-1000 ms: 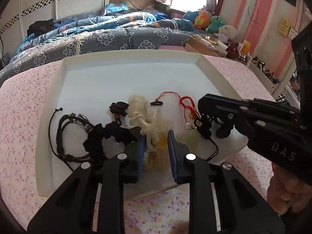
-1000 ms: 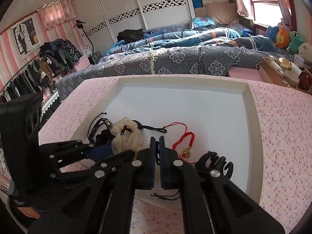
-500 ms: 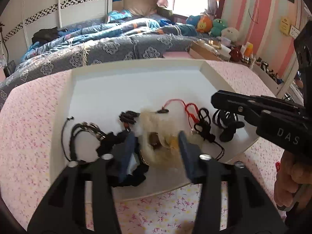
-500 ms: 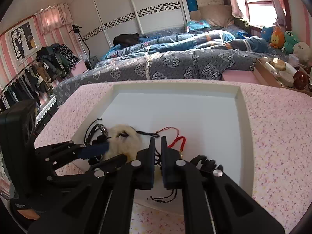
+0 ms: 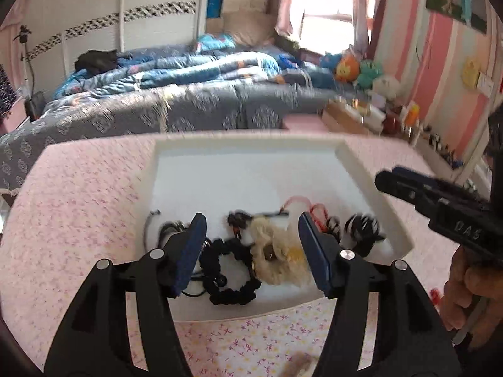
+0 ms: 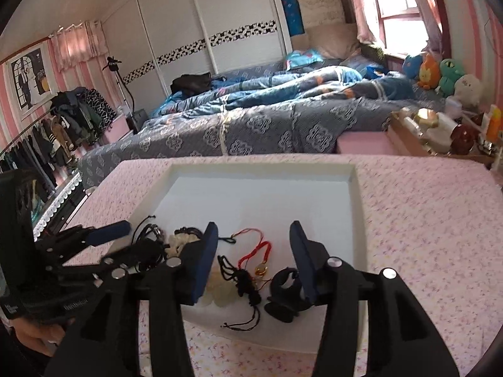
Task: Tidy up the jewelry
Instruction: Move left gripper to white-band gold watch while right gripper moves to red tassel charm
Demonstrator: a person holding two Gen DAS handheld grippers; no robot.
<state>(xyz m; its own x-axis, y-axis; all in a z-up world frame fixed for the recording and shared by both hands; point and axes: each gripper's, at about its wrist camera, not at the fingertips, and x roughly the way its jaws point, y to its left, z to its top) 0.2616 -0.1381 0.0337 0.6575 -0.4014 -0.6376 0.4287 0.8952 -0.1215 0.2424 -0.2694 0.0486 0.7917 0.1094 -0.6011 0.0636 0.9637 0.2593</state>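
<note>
Jaws of both grippers are seen opening, with nothing pressed between the pads: the left gripper (image 5: pixel 252 253) is held above the near end of the tray with the cream piece and black scrunchie showing in its gap, the right gripper (image 6: pixel 254 259) likewise above the red cord and black cord. Both are judged to be hanging clear so that the pieces lie as set down. Worktop (image 6: pixel 424 220): covered in pink flowered cloth, bearing one container. White tray (image 6: pixel 358 220): shallow, raised rim, far half bare; all jewelry is gathered along the near edge, seemingly in a rough row. Contents, larger to smaller: cream fluffy scrunchie (image 5: pixel 276 257), middle, touching its neighbours; black scrunchie (image 5: pixel 232 270), just beside it on the left; black claw clip (image 6: pixel 284 295), at the right end; black cord bracelets (image 5: pixel 169 232), at the left end, blurred; black knotted cord (image 6: pixel 243 282), its tail trailing over the near rim; red cord with a small gold charm (image 6: pixel 261 268), between knotted cord and clip. Sorting is judged partly done, since pieces overlap.
</note>
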